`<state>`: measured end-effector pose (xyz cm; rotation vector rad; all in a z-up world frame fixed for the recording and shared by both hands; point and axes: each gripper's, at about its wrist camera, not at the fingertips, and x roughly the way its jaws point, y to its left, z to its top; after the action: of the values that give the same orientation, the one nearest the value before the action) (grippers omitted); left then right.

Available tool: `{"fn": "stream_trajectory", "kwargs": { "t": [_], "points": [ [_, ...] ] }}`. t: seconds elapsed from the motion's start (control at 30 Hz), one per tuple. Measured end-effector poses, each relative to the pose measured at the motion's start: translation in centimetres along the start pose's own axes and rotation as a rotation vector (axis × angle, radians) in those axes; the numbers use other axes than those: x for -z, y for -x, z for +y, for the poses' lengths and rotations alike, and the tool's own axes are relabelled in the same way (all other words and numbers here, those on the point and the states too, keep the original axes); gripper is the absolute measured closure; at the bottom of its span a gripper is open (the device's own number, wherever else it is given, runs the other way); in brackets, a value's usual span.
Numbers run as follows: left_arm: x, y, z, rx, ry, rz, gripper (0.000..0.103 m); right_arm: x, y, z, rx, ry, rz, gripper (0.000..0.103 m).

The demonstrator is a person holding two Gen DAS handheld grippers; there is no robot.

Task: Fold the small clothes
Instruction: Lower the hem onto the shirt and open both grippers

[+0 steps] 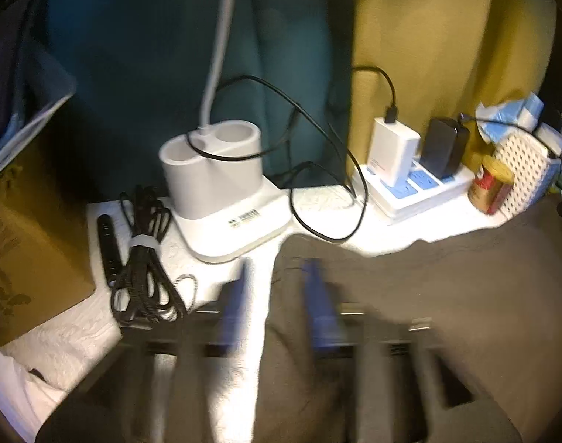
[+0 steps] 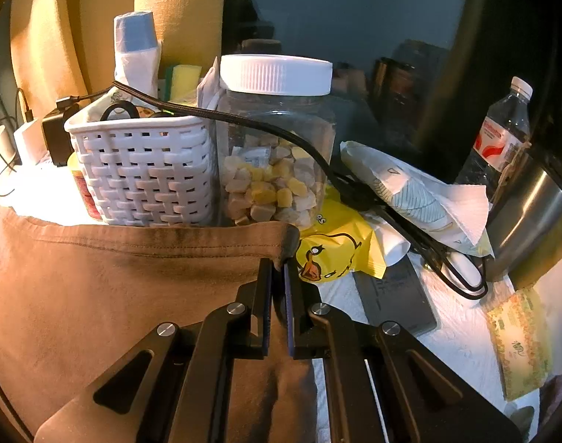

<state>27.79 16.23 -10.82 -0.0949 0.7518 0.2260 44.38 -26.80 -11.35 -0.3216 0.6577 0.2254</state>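
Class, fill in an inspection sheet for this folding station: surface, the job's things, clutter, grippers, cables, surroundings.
Surface: white textured table cover.
Job's things: brown garment spread flat, reaching the white basket.
Clutter: snack jar, yellow duck packet, water bottle, lamp base, cardboard box.
Grippers: left gripper blurred, open over the garment's edge; right gripper shut on the garment's corner.
Cables: bundled black cord; loose black cable; power strip with chargers.
Surroundings: teal and yellow curtains.
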Motion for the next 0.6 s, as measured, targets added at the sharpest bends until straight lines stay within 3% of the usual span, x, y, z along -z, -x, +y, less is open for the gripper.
{"fn": "stream_trajectory", "kwargs": {
  "t": [0.03, 0.1, 0.13, 0.6],
  "points": [
    [0.0, 0.4, 0.4, 0.014, 0.023, -0.010, 0.040, 0.0, 0.0, 0.0, -0.001, -0.001, 0.003, 0.093],
    [0.0, 0.8, 0.5, 0.010, 0.023, -0.013, 0.040, 0.1, 0.3, 0.1, 0.005, -0.002, 0.001, 0.071],
    [-0.1, 0.9, 0.4, 0.005, 0.019, -0.016, 0.040, 0.1, 0.4, 0.1, 0.005, -0.003, -0.002, 0.069],
    [0.4, 5.1, 0.0, 0.026, 0.021, -0.063, 0.040, 1.0, 4.8, 0.3, 0.002, -0.011, -0.010, 0.068]
  ]
}}
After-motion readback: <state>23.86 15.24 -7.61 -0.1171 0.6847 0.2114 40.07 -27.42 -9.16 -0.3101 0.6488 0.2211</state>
